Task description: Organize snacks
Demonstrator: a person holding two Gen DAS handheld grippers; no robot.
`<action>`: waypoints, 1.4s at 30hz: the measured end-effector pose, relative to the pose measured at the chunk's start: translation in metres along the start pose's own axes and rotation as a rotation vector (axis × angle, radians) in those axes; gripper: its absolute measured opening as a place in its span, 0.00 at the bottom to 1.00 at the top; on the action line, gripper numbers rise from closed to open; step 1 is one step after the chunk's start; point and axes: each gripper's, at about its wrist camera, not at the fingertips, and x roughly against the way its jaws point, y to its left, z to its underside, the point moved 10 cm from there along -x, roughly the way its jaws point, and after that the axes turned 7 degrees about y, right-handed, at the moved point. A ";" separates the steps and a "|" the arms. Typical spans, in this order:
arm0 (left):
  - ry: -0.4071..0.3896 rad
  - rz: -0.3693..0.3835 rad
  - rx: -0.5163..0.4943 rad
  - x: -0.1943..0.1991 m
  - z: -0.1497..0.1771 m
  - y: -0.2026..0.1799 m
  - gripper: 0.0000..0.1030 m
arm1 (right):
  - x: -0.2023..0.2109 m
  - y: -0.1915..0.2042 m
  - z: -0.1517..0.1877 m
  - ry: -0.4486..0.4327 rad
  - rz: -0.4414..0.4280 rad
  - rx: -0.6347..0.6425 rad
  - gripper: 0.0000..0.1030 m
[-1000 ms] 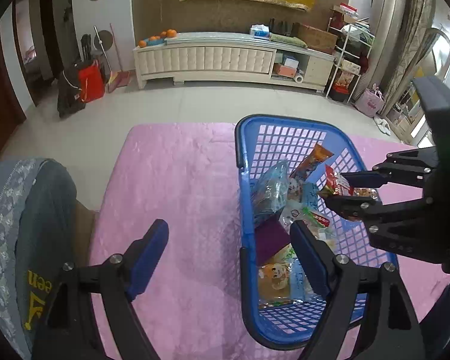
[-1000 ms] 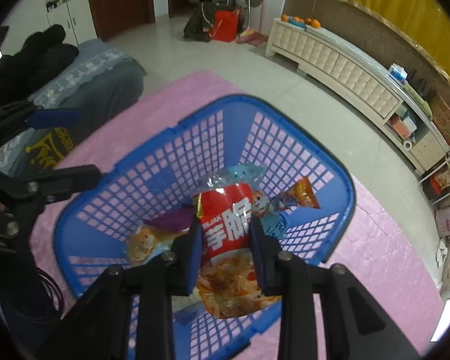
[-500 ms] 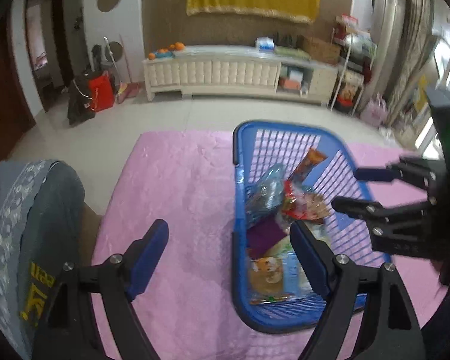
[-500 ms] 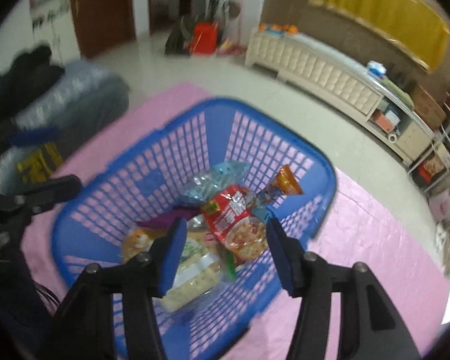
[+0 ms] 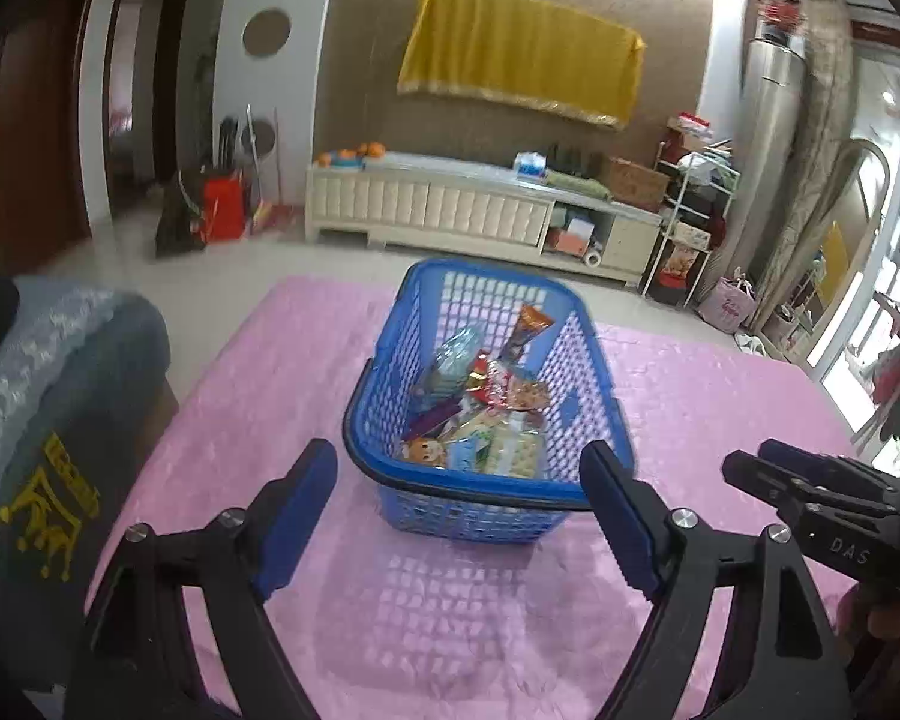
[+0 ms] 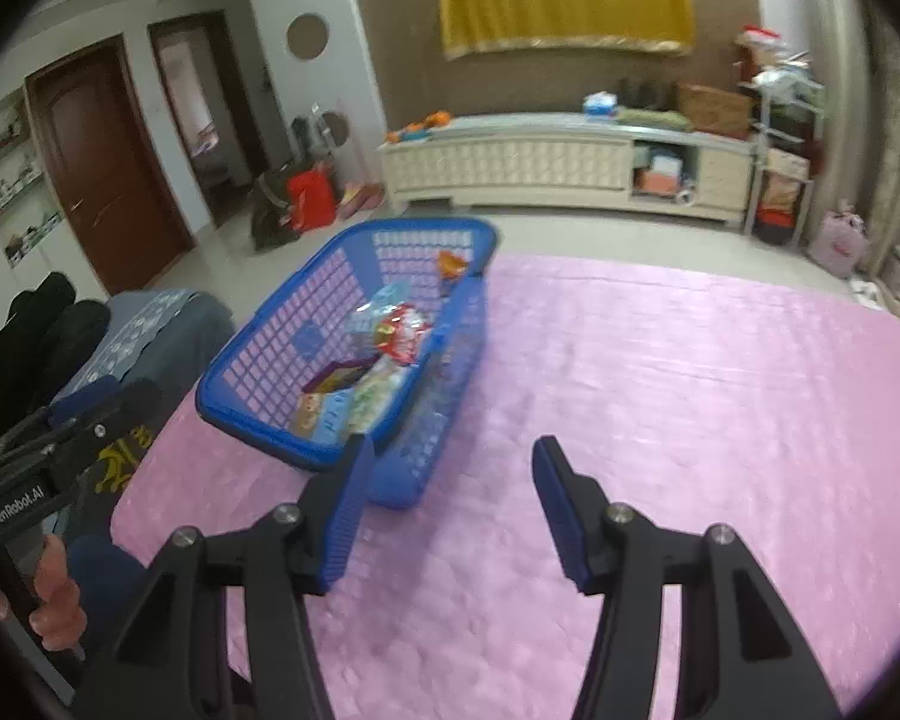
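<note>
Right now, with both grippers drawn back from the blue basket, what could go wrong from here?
1. The orange packet leans against the blue basket's far wall near the rim; a nudge could tip it out.
2. The snacks are piled loosely, with the red packet on top; reaching under it may be difficult.
3. The basket looks light on the smooth pink cloth; the open left gripper or the open right gripper, both empty, might push it.

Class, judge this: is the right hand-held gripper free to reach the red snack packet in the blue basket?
Probably yes: the right hand-held gripper is open and empty, the blue basket has no lid, and the red snack packet lies on top.
</note>
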 end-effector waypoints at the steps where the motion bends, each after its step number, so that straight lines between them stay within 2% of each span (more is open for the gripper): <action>1: -0.013 0.006 -0.011 0.005 -0.001 -0.005 0.79 | 0.005 -0.002 0.001 -0.012 0.009 -0.003 0.58; 3: -0.055 0.011 -0.043 0.021 -0.001 -0.018 0.81 | 0.023 -0.008 0.005 -0.055 0.036 -0.014 0.58; 4: -0.072 0.009 -0.057 0.026 0.000 -0.022 0.81 | 0.030 -0.009 0.007 -0.070 0.044 -0.019 0.62; 8: -0.112 0.018 -0.097 0.052 0.011 -0.042 0.86 | 0.064 -0.013 0.013 -0.154 0.076 -0.028 0.91; 10: -0.118 0.034 -0.121 0.062 0.017 -0.052 1.00 | 0.081 -0.014 0.016 -0.191 0.089 -0.027 0.97; 11: -0.129 0.029 -0.133 0.066 0.017 -0.056 1.00 | 0.088 -0.014 0.017 -0.212 0.090 -0.025 0.99; 15: -0.163 0.026 -0.152 0.086 0.025 -0.068 1.00 | 0.119 -0.015 0.016 -0.299 0.107 -0.035 1.00; 19: -0.178 0.034 -0.153 0.104 0.034 -0.075 1.00 | 0.136 -0.015 0.026 -0.332 0.147 -0.037 1.00; 21: -0.189 0.027 -0.158 0.111 0.036 -0.078 1.00 | 0.144 -0.013 0.031 -0.358 0.130 -0.036 1.00; 31: -0.190 0.033 -0.158 0.124 0.051 -0.085 1.00 | 0.149 -0.007 0.048 -0.344 0.113 -0.014 1.00; 42: -0.188 0.050 -0.160 0.127 0.053 -0.088 1.00 | 0.145 -0.007 0.055 -0.323 0.122 -0.015 1.00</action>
